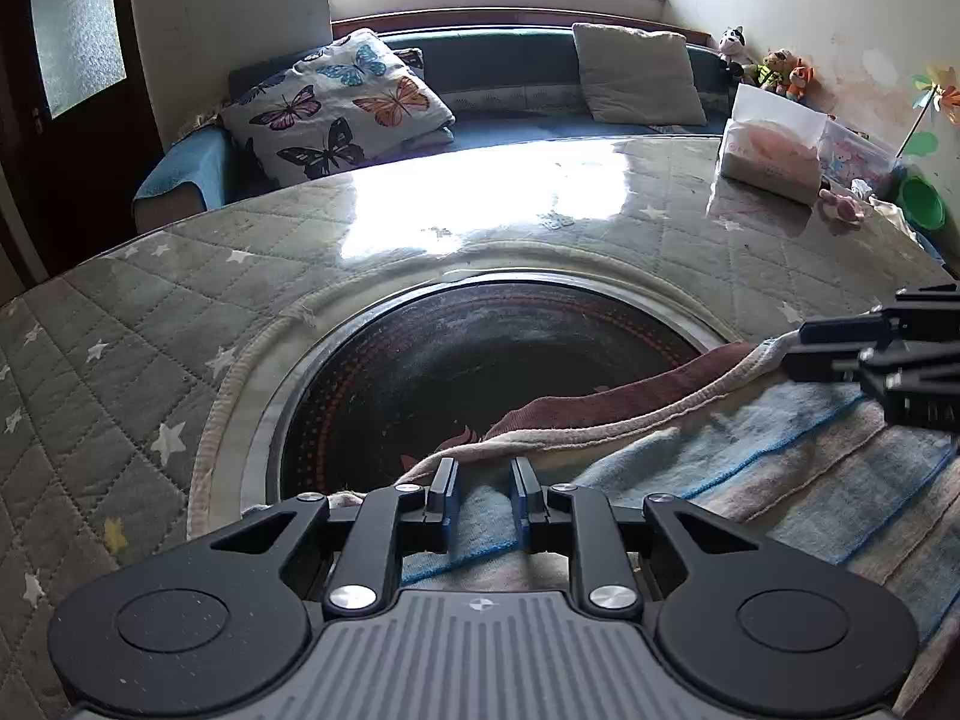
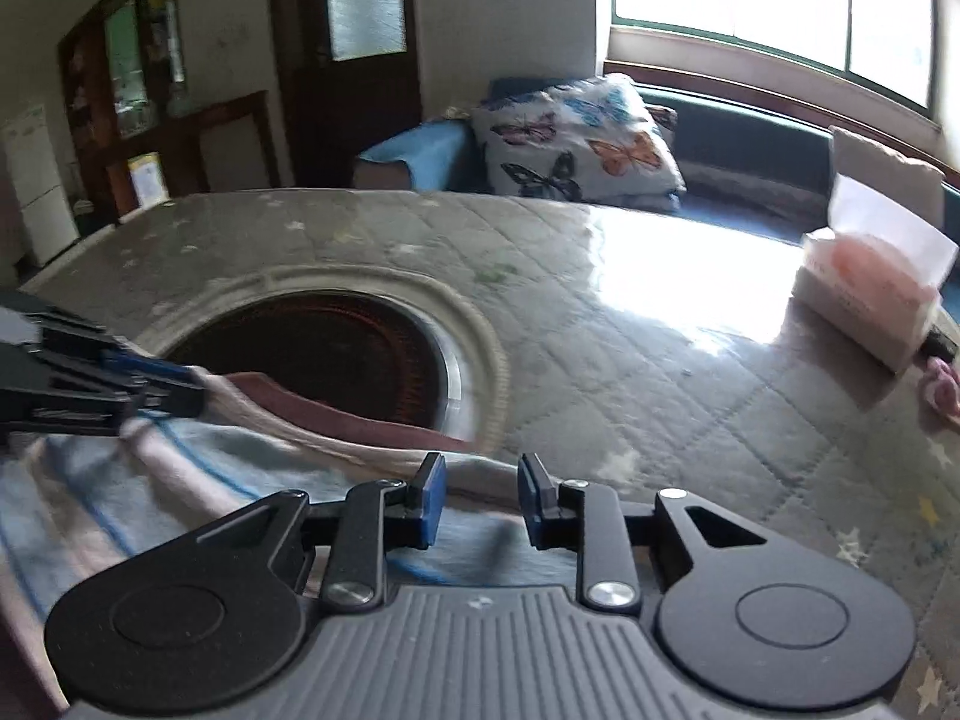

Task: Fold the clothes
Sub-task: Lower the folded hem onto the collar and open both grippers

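A striped cloth [image 1: 780, 468], blue, beige and pink with a maroon underside, lies over the near edge of the table's round black insert [image 1: 480, 372]. My left gripper [image 1: 483, 495] is open, its fingers straddling the cloth's folded edge. My right gripper [image 2: 482, 498] is open over the cloth's right edge [image 2: 180, 480]. Each gripper shows in the other's view: the right one [image 1: 870, 354] at the cloth's far hem, the left one [image 2: 120, 384] likewise.
The table has a grey quilted star-pattern cover [image 1: 150, 330] under glossy plastic. A tissue box [image 1: 774, 150] and small toys stand at the far right. A sofa with a butterfly cushion [image 1: 336, 102] is behind the table.
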Available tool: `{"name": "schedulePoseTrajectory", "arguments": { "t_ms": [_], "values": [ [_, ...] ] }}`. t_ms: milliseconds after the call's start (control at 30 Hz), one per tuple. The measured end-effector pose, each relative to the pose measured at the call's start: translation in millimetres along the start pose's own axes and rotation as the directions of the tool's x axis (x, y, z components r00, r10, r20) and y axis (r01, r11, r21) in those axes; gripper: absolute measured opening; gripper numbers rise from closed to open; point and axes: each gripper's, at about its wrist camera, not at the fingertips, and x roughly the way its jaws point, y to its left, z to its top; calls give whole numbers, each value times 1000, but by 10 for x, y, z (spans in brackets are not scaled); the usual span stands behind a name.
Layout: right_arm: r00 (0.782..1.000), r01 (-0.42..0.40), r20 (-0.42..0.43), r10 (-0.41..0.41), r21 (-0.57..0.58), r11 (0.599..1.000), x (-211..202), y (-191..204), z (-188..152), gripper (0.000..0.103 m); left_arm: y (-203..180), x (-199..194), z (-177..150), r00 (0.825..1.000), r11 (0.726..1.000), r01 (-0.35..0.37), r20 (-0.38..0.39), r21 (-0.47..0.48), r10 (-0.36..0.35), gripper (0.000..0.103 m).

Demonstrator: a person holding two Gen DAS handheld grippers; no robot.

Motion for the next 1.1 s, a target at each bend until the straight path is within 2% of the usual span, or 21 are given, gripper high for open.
{"name": "schedulePoseTrajectory", "arguments": {
  "t_ms": [100,200,333,400,500,667,867,1100],
  "values": [
    [999,-44,-12,43,-43,998,34,196,-8,34,-12,-8,-10,1000,1000,-2,3,2,2,21],
    [996,-84,-33,82,-93,992,112,429,-35,34,-10,-1,-10,1000,1000,-3,4,0,3,22],
    [995,-94,-49,88,-140,986,152,647,-103,36,-11,-4,-31,1000,1000,-5,10,-1,5,22],
    [995,-92,-45,86,-167,982,109,726,-144,37,-4,-4,-46,1000,1000,-6,14,-4,6,24],
    [996,-91,-41,85,-202,975,45,830,-203,44,5,-9,-73,1000,1000,-9,23,-9,9,26],
    [994,-111,-48,102,-231,967,-77,978,-326,45,-4,-63,-125,999,1000,-19,35,-5,19,26],
    [988,-152,-56,143,-236,960,-270,1094,-443,47,48,-191,-196,998,1000,-29,49,-2,29,37],
    [981,-192,-83,175,-280,941,-464,1248,-572,48,196,-378,-254,996,998,-52,69,-30,54,36]
  ]
}}
